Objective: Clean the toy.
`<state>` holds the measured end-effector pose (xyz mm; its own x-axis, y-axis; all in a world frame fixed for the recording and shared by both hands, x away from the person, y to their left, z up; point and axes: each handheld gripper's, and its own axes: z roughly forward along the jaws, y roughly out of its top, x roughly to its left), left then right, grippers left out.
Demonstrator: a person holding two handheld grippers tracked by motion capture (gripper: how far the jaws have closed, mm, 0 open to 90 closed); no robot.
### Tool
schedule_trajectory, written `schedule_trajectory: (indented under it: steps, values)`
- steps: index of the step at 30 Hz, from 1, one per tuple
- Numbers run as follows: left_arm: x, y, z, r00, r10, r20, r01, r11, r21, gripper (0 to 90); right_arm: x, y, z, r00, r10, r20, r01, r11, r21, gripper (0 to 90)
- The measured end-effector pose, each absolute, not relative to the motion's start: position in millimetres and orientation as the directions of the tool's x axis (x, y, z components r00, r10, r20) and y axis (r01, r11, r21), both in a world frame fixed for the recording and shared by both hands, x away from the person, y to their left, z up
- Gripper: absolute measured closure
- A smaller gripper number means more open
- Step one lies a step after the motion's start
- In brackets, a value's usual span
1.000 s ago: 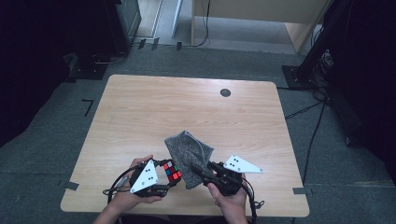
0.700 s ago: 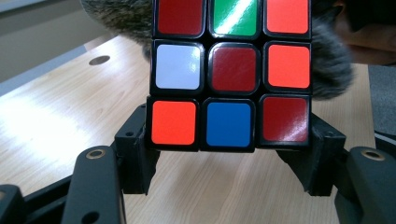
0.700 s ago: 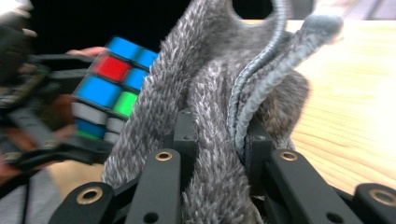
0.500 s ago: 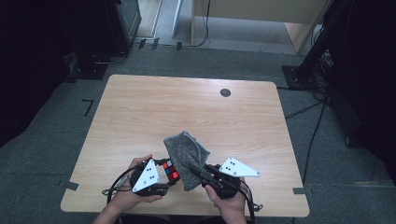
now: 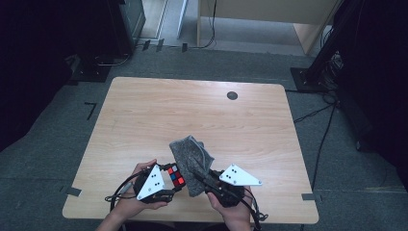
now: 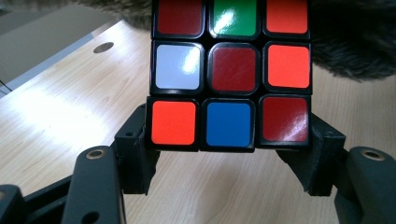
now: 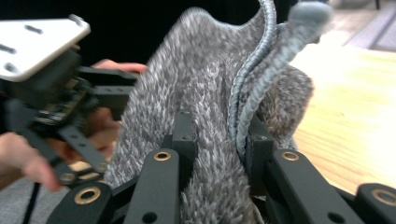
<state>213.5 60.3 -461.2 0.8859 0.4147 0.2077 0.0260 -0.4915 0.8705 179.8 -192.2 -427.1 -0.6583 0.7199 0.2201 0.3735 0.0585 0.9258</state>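
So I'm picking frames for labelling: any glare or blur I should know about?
Left gripper view: glare on the glossy stickered puzzle cube and the pale wooden table. Right gripper view: the fuzzy grey cloth blurs toward its top edge. High view: dim, dark surroundings.

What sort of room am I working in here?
Likely a lab or recording workspace: a light wooden table on grey carpet floor with tape marks, black equipment stands, and loose black cables beside it.
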Motion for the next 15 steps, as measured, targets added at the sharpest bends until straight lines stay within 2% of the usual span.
schedule_trajectory:
  steps: [4,6,8,11,15]
  values:
    - [214.4,57.0,-461.0,0.886,0.42,0.195,0.05,-0.506,0.861,34.4,184.0,-197.7,-433.5,-0.599,0.774,0.207,0.401,0.066,0.914,73.1]
    - [214.3,50.4,-461.8,0.87,0.44,0.224,0.069,-0.557,0.828,34.4,178.9,-192.6,-429.3,-0.62,0.767,0.165,0.358,0.089,0.93,72.6]
    - [213.8,42.2,-461.2,0.855,0.459,0.243,0.099,-0.603,0.792,34.4,171.4,-178.9,-424.1,-0.647,0.76,0.065,0.287,0.164,0.944,71.6]
    - [214.8,32.2,-460.6,0.83,0.5,0.248,0.165,-0.644,0.747,34.4,161.9,-158.4,-426.7,-0.615,0.781,-0.106,0.204,0.287,0.936,71.0]
    - [216.0,28.3,-462.6,0.822,0.518,0.235,0.221,-0.671,0.708,34.4,156.4,-144.4,-436.9,-0.614,0.759,-0.215,0.16,0.386,0.908,70.9]
